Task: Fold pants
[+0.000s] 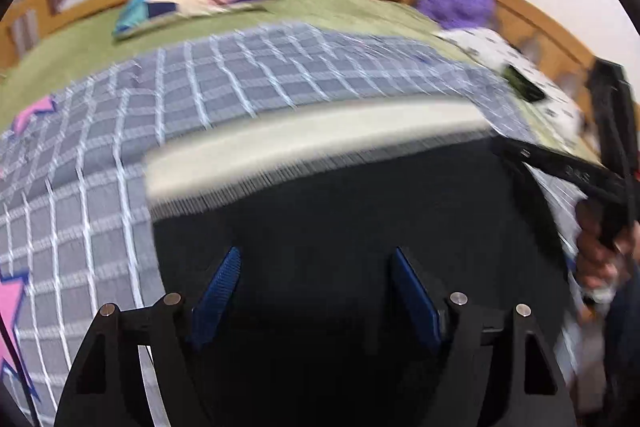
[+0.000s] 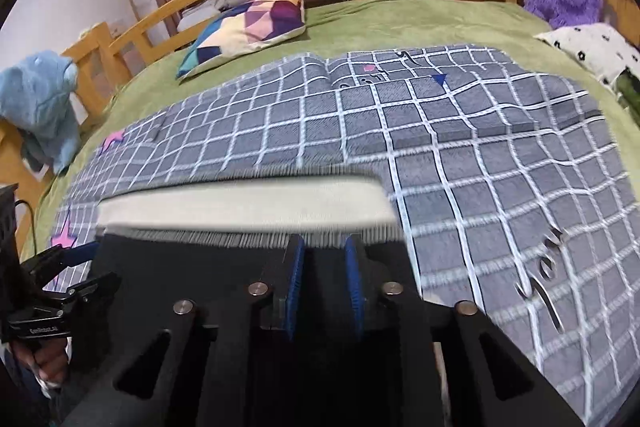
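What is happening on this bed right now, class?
A person holds a gripper in each hand and is folding black pants with a white waistband on a grey checked blanket. The right gripper has its jaws nearly together over the black cloth by the waistband, though a firm pinch cannot be confirmed. The left gripper hangs over the pants with jaws apart. Motion blur suggests the cloth is moving.
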Demonstrator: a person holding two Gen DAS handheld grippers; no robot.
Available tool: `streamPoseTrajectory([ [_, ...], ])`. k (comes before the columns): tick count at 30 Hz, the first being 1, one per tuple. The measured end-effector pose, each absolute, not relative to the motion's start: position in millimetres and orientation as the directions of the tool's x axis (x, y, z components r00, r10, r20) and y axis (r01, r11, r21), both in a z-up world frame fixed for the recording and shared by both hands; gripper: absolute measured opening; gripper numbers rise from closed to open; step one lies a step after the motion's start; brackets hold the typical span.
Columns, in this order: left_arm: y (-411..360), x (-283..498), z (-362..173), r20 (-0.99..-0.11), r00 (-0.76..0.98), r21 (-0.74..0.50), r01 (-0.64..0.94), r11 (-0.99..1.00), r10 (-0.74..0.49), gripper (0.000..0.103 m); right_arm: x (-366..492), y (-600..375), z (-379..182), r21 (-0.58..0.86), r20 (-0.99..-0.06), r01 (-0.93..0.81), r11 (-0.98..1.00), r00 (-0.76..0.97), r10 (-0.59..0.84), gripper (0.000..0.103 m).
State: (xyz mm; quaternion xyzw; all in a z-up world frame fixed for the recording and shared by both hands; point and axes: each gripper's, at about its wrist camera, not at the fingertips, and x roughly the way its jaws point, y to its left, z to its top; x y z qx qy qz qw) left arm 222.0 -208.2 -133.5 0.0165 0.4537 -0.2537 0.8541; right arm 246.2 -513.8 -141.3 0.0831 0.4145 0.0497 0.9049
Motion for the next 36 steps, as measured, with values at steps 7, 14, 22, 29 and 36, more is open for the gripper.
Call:
streamPoseTrajectory([
  [7,-173,113,-143,-0.77,0.459,-0.215,0.468,0.857,-0.444,0.075,144,-505,-149,0.125,-0.786,-0.064,0.99,0.603,0.139,0.034],
  [14,-154,91,-152,-0.809,0.36,-0.316,0.4,0.86,-0.464,0.076,90,-508,-180,0.169,-0.835,0.0,0.986,0.532,0.143,0.033],
  [22,-127,121,-107,-0.752,0.491,-0.291,0.353,0.889,-0.44,0.075,95,-519,-120,0.166,-0.751,0.007,0.986,0.649,0.122,0.059],
  [29,-124,175,-143,-0.773,0.422,-0.394,0.266,0.88,-0.473,0.075,178,-526,-152,0.147,-0.816,0.012,0.989,0.566,0.115,0.065],
  [36,-129,204,-179,-0.727,0.401,-0.473,0.295,0.83,-0.557,0.074,215,-550,-186,0.378,-0.783,-0.038,0.925,0.521,0.341,0.069],
])
